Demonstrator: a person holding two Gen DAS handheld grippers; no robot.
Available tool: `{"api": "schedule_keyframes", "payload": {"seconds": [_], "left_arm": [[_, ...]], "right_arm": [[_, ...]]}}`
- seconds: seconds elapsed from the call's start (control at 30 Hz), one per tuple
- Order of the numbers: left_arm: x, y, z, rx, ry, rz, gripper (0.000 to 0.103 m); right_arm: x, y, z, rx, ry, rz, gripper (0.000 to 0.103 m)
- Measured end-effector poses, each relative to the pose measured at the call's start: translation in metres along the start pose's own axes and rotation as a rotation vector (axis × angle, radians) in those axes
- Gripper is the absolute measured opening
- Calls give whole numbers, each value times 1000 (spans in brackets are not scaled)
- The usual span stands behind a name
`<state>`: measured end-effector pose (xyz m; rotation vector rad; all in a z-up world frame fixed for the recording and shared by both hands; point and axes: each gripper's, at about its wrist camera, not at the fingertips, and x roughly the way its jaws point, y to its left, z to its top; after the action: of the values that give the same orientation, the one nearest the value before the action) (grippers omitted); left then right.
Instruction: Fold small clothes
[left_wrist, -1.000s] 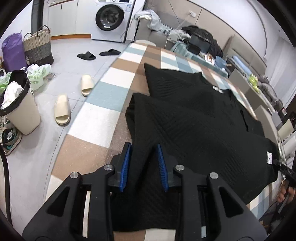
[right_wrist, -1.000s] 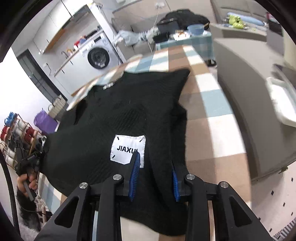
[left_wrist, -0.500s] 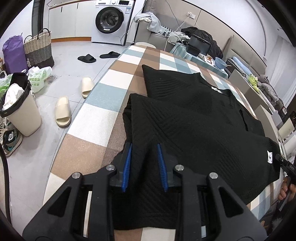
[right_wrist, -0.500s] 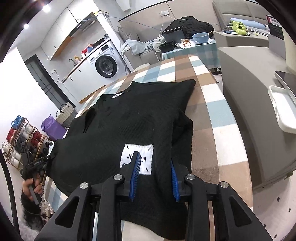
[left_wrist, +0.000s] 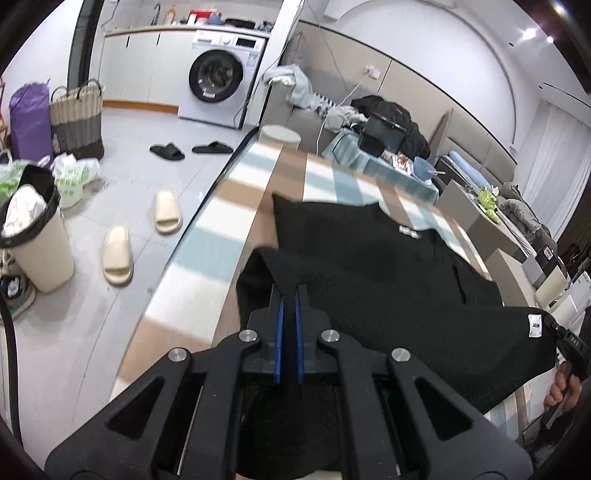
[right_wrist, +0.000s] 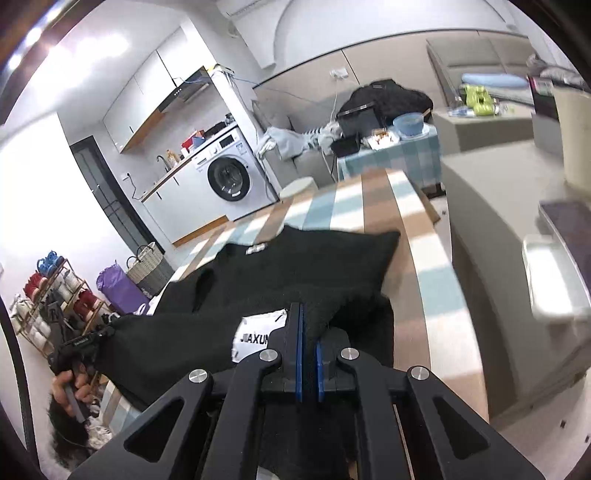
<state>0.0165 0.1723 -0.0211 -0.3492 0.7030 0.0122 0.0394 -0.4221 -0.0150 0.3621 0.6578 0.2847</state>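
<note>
A black textured sweater (left_wrist: 388, 273) lies on a checked tablecloth (left_wrist: 207, 254), its near hem lifted. My left gripper (left_wrist: 289, 302) is shut on the hem's left corner. My right gripper (right_wrist: 309, 325) is shut on the hem's right corner, next to a white label (right_wrist: 255, 336) reading JIAXUN. The sweater also shows in the right wrist view (right_wrist: 295, 266), with the checked tablecloth (right_wrist: 417, 258) under it. The collar tag (left_wrist: 409, 232) lies at the far end. The other gripper and the hand holding it appear at the edge of each view.
The floor at left holds a bin (left_wrist: 33, 240), beige slippers (left_wrist: 118, 254), black slippers (left_wrist: 166, 151) and a woven basket (left_wrist: 75, 122). A washing machine (left_wrist: 218, 77) stands behind. A grey sofa (right_wrist: 517, 229) with a white tray (right_wrist: 550, 280) is at right.
Both grippers have closed on the sweater's near hem and lifted it; the views have tilted up, showing more of the room.
</note>
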Motion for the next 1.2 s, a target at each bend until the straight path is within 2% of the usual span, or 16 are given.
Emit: {"api": "schedule_keyframes", "payload": {"seconds": [0.13,0.33,0.43,0.47,0.5,0.6,0.67,0.73,0.8,0.87,0.93,1.0,1.07,1.2], "left_arm": [[19,-3,20,-1,-8,7,3],[74,8,27,-8,74,50,3],[92,11,22,-7,121,62,4],[95,12,20,-9,130,65,4],[96,12,18,-15,135,72,7],[94,16,15,-39,144,94,28],[88,22,11,-84,153,80,31],[79,26,7,-115,156,67,31],[70,25,2,-118,148,82,31],[60,22,-1,-113,141,90,37],[49,19,-4,-116,134,90,52],[38,16,-7,-115,122,82,59],[30,13,-10,-126,122,61,60],[18,9,-19,-151,149,8,61]], "right_arm": [[21,1,20,9,-10,-56,5],[78,-15,27,40,103,-213,5],[89,-25,24,53,161,-259,6],[91,-28,23,56,168,-264,9],[91,-30,23,66,174,-262,11],[78,-36,19,117,175,-226,20],[59,-40,13,162,161,-202,36],[38,-44,5,232,148,-165,40],[18,-47,-6,303,141,-98,40],[3,-45,-17,343,137,-48,42],[-2,-38,-28,349,149,-18,44],[3,-32,-40,356,188,9,44],[12,-33,-48,387,223,41,44],[26,-36,-58,425,259,27,44]]}}
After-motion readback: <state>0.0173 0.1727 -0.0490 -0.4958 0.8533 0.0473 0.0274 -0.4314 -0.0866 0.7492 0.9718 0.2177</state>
